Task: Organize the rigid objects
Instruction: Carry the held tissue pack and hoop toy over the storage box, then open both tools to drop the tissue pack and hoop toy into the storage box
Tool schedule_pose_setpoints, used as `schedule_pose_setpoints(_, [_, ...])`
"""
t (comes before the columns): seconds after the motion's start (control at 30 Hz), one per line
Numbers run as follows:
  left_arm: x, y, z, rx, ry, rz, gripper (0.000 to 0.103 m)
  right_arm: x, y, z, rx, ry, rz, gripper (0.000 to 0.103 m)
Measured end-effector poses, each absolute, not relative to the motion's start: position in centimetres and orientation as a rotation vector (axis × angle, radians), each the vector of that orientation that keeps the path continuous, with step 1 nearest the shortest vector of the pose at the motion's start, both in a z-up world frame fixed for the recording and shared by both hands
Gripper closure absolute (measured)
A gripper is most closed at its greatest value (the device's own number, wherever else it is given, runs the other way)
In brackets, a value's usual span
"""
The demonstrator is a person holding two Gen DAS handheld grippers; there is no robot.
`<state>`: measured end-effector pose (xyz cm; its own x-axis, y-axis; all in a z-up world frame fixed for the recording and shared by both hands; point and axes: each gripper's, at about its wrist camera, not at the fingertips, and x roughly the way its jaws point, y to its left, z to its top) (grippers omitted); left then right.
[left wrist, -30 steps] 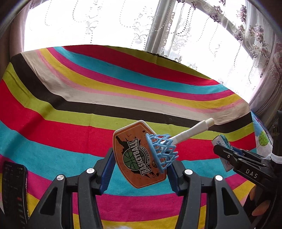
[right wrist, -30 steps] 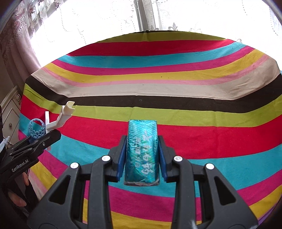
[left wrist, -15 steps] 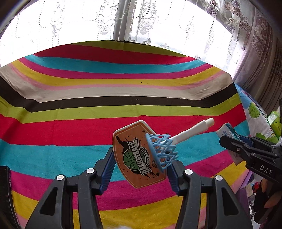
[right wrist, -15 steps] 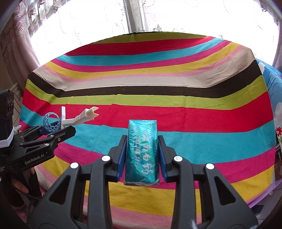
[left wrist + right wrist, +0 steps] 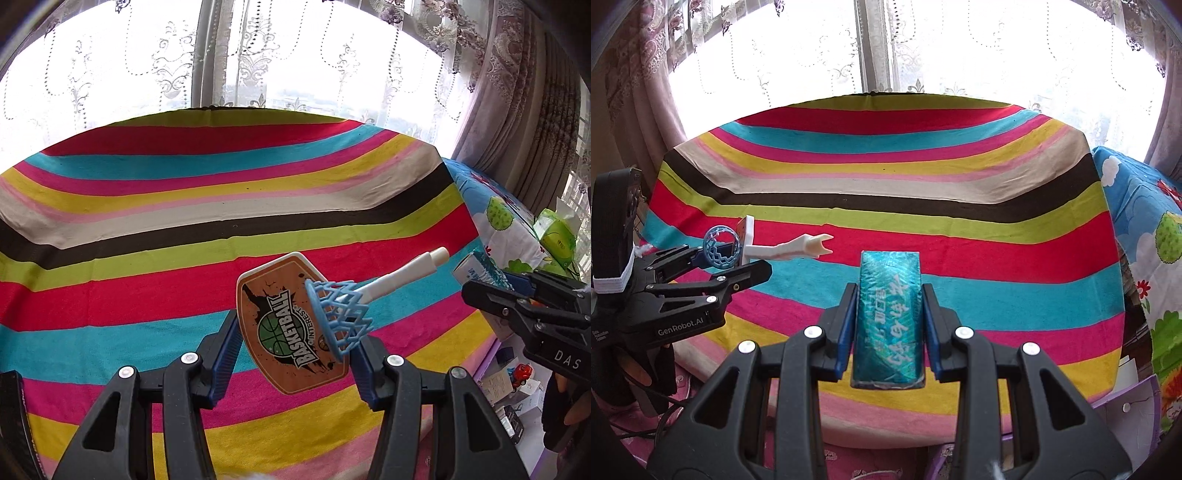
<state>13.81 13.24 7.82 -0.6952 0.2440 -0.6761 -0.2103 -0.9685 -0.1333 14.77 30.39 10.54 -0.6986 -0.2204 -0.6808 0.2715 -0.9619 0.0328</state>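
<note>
So both grippers are holding stuff up over the striped cloth [image 5: 155, 229] right now. The left gripper [image 5: 295, 354] is clamping a toy hoop [image 5: 284, 325], its blue pads pressing on the two side edges of the orange backboard, the one with BASKETBALL printed on it. The board is sitting tilted between the fingers, the blue net [image 5: 338, 317] is sticking out from its face, and the white pole [image 5: 402, 275] is pointing up and to the right, away from the gripper. Nothing of the toy is touching the cloth as far as I can tell.

The right gripper [image 5: 889, 325] is squeezing a teal box [image 5: 889, 317], a flat shiny pack with white lettering, lying lengthwise between the fingers with the far end poking out past the tips. Pads are pressing on both long sides.

From the right camera the left gripper is showing at the left edge, with the hoop sideways on and the pole reaching out toward the middle of the cloth. From the left camera the right gripper is peeking in at the right edge with an end of the box visible past its tips.

The cloth is covering a table in front of a window with lace curtains [image 5: 812, 48]. A cartoon-print sheet [image 5: 1145, 229] is lying just right of it.
</note>
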Motion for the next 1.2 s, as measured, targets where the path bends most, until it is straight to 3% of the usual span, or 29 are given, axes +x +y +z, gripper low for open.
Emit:
schedule_pose_setpoints(0.4, [16.6,22.9,8.5,-1.038,0.183,2.418,0.048,20.9,38.6,10.9,1.201,0.17,-2.794,0.066])
schedule_pose_setpoints(0.97, [24.0,37.4,7.3,-0.973,0.491,1.987,0.047,29.7,51.6,9.2,1.464,0.005,-3.046,0.066])
schedule_pose_setpoints(1.03, [24.8,38.6,7.5,-0.93,0.513,1.979,0.044,30.1,52.4,9.2,1.462,-0.022,-3.071,0.066])
schedule_pose_setpoints(1.13, [25.0,39.7,7.7,-0.936,0.504,1.962,0.021,30.6,53.5,9.0,1.468,-0.074,-3.104,0.065])
schedule_pose_setpoints(1.17, [25.0,39.9,7.7,-0.943,0.515,1.974,0.012,30.6,53.7,8.9,1.483,-0.089,-3.109,0.063])
schedule_pose_setpoints(1.2, [25.1,40.0,7.8,-0.94,0.53,1.984,0.009,30.7,53.9,8.8,1.491,-0.092,-3.119,0.053])
